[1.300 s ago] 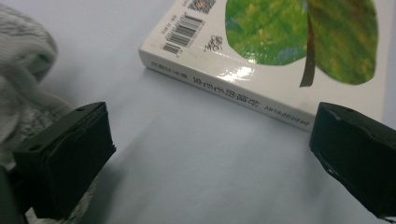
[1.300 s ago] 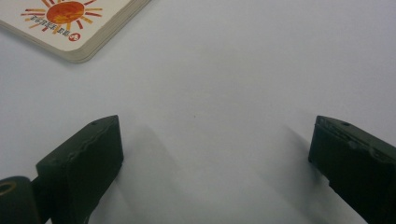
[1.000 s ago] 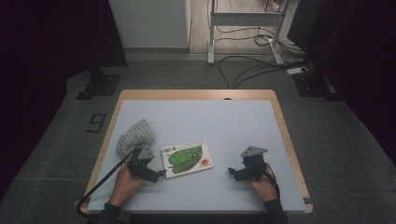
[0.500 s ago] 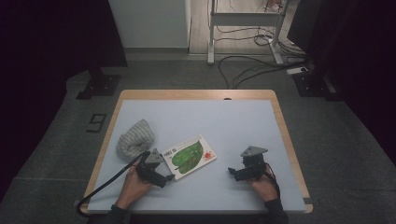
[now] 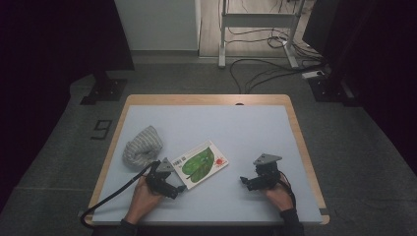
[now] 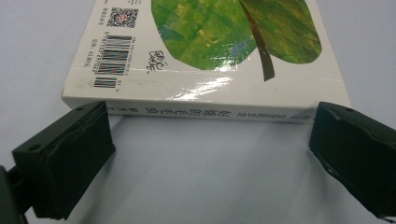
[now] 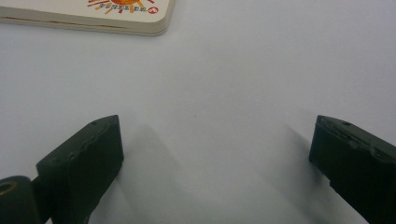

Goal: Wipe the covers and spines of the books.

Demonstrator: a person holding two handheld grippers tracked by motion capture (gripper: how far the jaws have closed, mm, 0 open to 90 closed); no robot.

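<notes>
Two barcodes on book (image 6: 205, 51) cover.

1. A pale blue rectangular surface (image 5: 236, 128) with a light wooden rim;
2. A crumpled grey striped cloth (image 5: 142, 146) lies at its left side;
3. A thin white book with a green leaf cover (image 5: 200, 163) lies flat near the middle, just beside the cloth.

The book (image 5: 200, 164) I was working on lay flat and closed on the pale blue table (image 5: 246, 132), back cover up, showing a big green leaf, a barcode and a QR code. It sat slantwise near my side. Its white spine (image 6: 205, 112), printed with small characters, faced me squarely.
</notes>
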